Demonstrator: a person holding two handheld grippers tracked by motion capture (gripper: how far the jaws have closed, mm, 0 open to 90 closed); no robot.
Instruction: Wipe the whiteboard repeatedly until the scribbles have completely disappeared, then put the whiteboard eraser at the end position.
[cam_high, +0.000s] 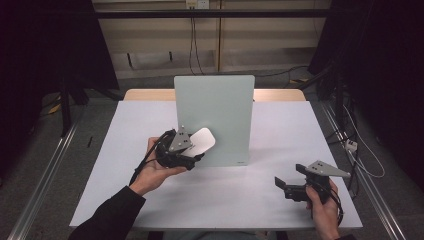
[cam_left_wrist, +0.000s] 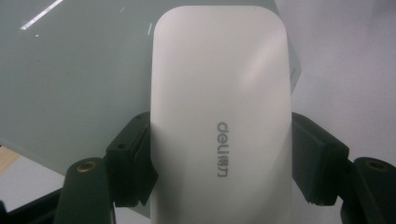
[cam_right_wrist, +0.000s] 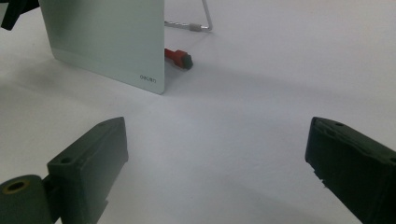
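2 fingers (cam_left_wrist: 140, 158) clamp white eraser (cam_left_wrist: 222, 116); right gripper (cam_right_wrist: 215, 163) agape.

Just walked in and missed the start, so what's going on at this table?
A person holds a gripper in each hand. The left gripper is shut on a white eraser marked deli, held up in front of an upright pale green board standing on the white table. The right gripper sits open and empty, low over the table.

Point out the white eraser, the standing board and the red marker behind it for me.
white eraser (cam_left_wrist: 219, 116): left gripper view, middle of its face.
standing board (cam_high: 220, 105): high view, bare upper face.
red marker (cam_right_wrist: 177, 58): right gripper view, its red body beside the board's edge.
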